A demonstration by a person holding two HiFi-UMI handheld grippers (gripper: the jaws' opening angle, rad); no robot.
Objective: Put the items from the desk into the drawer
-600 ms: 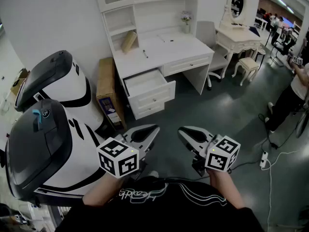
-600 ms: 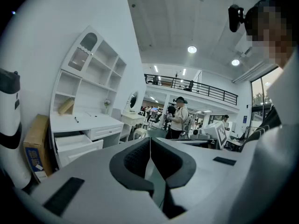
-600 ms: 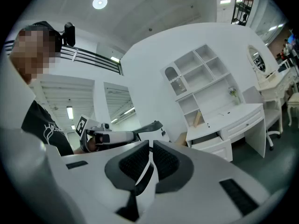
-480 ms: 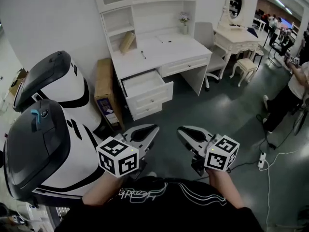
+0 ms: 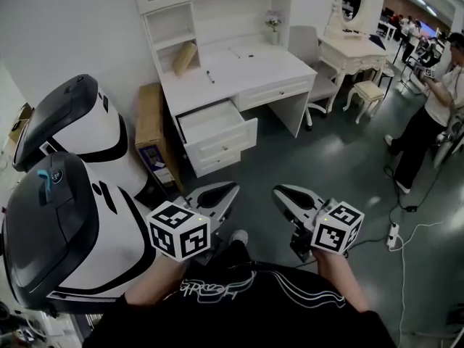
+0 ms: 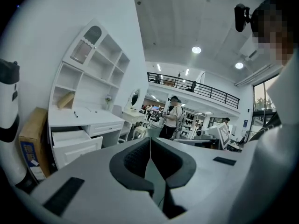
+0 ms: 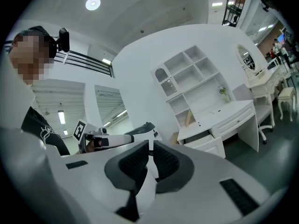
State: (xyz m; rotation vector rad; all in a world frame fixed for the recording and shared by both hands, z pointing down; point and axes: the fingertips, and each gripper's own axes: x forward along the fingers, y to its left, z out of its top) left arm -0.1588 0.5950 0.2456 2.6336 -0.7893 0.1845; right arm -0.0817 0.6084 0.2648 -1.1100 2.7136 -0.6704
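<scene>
walking up to the desk, nothing picked yet
left gripper [image 5: 229,189] pressed together, empty; white wooden desk [image 5: 255,68] has drifted left in the head view, its open white drawer [image 5: 226,141] waiting, small dark pen [image 5: 209,77] still on top, well apart; right gripper [image 5: 280,192] also pressed together, empty. likely only the approach so far.

The floor [image 5: 326,158] lies open up to the desk [image 5: 246,67] and drawer [image 5: 217,133]; bulky white machines [image 5: 94,133] crowd the left.
</scene>
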